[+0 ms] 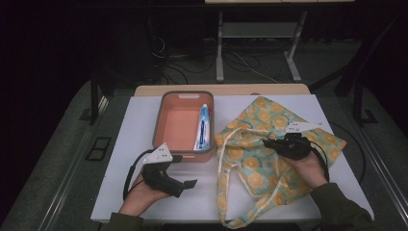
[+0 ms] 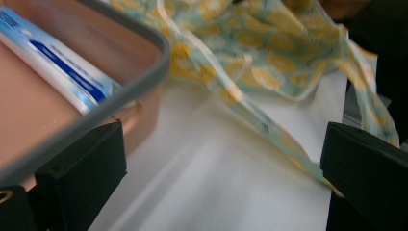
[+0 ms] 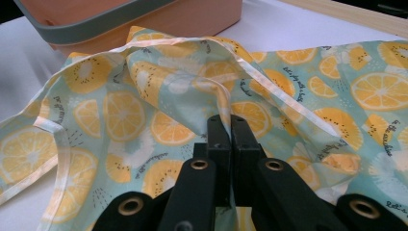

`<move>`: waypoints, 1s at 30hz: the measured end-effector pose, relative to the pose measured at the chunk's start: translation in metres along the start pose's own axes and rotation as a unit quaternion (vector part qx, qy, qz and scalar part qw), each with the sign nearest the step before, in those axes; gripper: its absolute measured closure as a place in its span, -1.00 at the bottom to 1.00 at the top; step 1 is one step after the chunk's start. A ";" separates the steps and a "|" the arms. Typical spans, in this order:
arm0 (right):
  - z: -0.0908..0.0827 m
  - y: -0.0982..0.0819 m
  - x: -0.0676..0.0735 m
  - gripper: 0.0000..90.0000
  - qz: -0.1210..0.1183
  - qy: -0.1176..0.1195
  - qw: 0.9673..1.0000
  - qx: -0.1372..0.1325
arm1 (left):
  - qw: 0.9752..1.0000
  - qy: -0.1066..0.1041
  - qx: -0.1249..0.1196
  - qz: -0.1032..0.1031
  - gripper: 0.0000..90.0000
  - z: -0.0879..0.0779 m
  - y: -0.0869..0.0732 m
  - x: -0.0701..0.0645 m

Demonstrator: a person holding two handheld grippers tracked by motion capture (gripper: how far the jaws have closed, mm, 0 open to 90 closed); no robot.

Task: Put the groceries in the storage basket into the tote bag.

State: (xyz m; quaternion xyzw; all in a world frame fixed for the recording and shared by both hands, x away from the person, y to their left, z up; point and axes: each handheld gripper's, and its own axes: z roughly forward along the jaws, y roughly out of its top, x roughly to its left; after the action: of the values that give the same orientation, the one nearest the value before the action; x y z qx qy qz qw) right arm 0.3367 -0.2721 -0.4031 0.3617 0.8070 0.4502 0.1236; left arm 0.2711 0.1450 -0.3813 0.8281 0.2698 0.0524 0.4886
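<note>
Print on the blue-and-white toothpaste tube [image 1: 204, 128] lying in the salmon-pink plastic tub with grey rim [image 1: 165, 107]: too small to read from above; in the left gripper view the tube [image 2: 57, 67] is cut by the frame's left edge and blurred. Lemon-patterned pale green cloth bag [image 1: 269, 144]: its bottom loop runs past the table front, and part lies hidden beneath the right gripper [image 1: 269, 143] and hand. Room beyond the table: dark, details indistinct.

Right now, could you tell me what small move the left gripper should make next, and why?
Probably reach into the pink bin for the toothpaste tube. The left gripper hangs open and empty beside the bin's near corner, while the right gripper is shut on the lemon-print bag, pinching the fabric near its opening. The tube lies along the bin's right side.
</note>
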 end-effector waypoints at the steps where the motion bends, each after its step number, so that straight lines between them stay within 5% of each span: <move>1: 0.000 0.000 0.000 0.97 0.000 0.000 1.000 0.000 | 1.000 0.002 -0.003 0.001 -0.98 -0.001 0.004 0.002; 11: -0.001 -0.001 0.000 0.97 -0.002 0.002 1.000 0.000 | 0.999 0.041 -0.023 -0.007 -0.95 0.002 0.033 0.026; 21: -0.002 -0.001 0.000 0.97 -0.003 0.002 1.000 -0.002 | 0.997 0.076 -0.014 -0.005 -0.82 0.024 0.070 0.051; 30: -0.003 -0.001 0.000 0.97 -0.002 0.001 1.000 -0.003 | 0.994 0.103 -0.005 -0.025 -0.70 0.051 0.091 0.083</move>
State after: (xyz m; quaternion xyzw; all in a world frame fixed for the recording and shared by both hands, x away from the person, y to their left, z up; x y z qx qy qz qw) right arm 0.3346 -0.2746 -0.4026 0.3593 0.8065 0.4526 0.1248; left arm 0.3952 0.1121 -0.3459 0.8087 0.3394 0.1266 0.4634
